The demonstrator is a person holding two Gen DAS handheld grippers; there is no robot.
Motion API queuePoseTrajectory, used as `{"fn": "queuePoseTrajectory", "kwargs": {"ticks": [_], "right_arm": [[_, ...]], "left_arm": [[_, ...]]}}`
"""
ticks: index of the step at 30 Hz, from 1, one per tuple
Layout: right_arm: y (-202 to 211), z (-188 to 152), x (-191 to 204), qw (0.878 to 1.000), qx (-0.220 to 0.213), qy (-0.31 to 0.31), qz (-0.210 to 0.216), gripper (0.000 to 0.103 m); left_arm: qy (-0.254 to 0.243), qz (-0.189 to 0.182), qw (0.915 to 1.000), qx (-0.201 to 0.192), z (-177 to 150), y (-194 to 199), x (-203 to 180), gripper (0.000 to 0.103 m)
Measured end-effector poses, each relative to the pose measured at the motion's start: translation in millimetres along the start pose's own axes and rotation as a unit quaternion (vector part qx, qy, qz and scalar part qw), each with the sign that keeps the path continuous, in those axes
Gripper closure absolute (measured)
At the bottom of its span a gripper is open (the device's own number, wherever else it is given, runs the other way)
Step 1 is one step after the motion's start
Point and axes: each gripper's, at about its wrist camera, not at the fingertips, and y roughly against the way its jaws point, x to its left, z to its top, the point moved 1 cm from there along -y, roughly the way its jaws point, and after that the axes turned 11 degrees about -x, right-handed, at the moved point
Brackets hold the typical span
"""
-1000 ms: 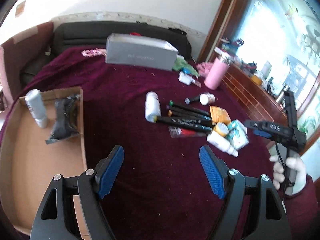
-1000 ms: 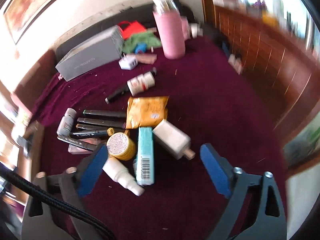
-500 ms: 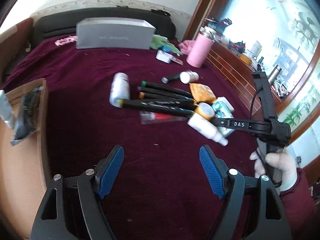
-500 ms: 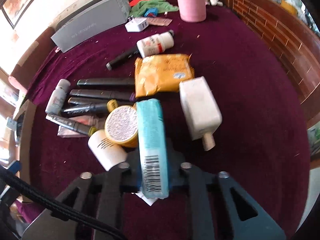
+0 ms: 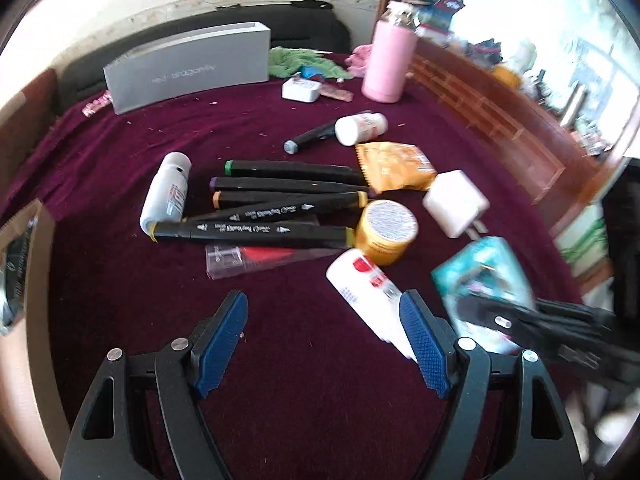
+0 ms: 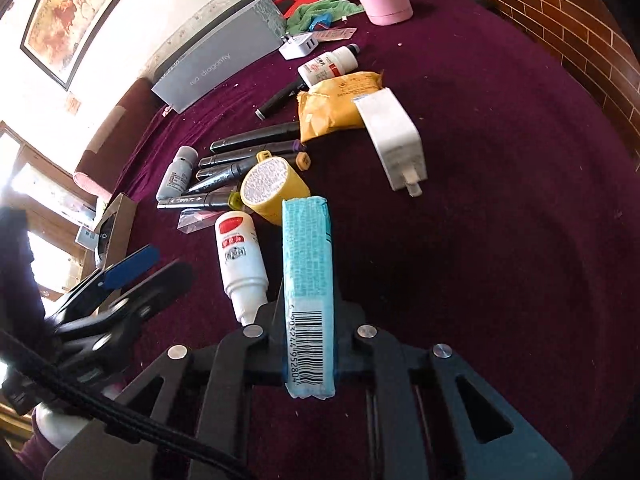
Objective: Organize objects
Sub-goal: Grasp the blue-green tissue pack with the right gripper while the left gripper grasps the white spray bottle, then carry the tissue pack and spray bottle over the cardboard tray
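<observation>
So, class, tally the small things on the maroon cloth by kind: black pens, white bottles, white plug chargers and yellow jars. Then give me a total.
black pens: 6 (5 side by side, 1 apart)
white bottles: 3
white plug chargers: 2
yellow jars: 1
Total: 12

Teal barcoded pack (image 6: 307,280), yellow jar (image 6: 276,192), maroon cloth (image 6: 500,240) (perhaps velvet), pink bottle (image 5: 387,65)
</observation>
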Motion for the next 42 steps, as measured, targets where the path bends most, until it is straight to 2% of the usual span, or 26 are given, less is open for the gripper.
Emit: {"fn": "queuePoseTrajectory", "kwargs": {"ticks": [3,6,11,12,13,14,15,16,21,33,39,42], "right_arm": [[2,2,-5,1.000,-0.003,-0.013,0.008,0.092],[3,2,-9,1.000,-0.007,-0.019,0.013,0.092],[8,1,-11,0.999,-0.015,-0.022,0.017,0.092],[9,2,-12,0.999,-0.018,-0.022,0.017,0.092],[10,2,-12,0.999,-0.021,-0.024,0.017,0.091],[11,2,-13,0.999,-0.022,-0.025,0.017,0.091],[12,2,-14,0.999,-0.022,-0.026,0.018,0.091],[12,2,-14,0.999,-0.022,-0.026,0.017,0.091],[14,1,-8,0.999,-0.023,-0.021,0.021,0.091],[23,-12,52,0.998,-0.010,0.027,0.057,0.091],[21,-18,113,0.993,0.001,0.076,0.088,0.091],[14,-20,148,0.989,0.013,0.100,0.110,0.091]], "left_arm": [[-0.007,0.025,0.9997,0.004,0,-14,-8,0.029],[-0.022,0.034,0.9991,-0.006,3,-18,-18,0.029],[-0.067,0.031,0.9966,0.036,-10,-45,-40,0.030],[-0.065,0.023,0.9973,0.024,-11,-43,-41,0.037],[-0.071,0.013,0.9972,0.021,-12,-41,-42,0.053],[-0.074,-0.006,0.9971,0.017,-13,-38,-43,0.061],[-0.077,-0.013,0.9968,0.018,-13,-36,-43,0.074],[-0.074,-0.027,0.9967,0.019,-13,-33,-40,0.079],[-0.032,-0.068,0.9971,0.012,-16,-16,-17,0.079],[0.047,-0.101,0.9930,-0.039,-15,64,37,0.078],[0.080,-0.077,0.9906,-0.080,-23,115,92,0.078],[0.096,-0.039,0.9896,-0.100,-29,137,133,0.078]]}}
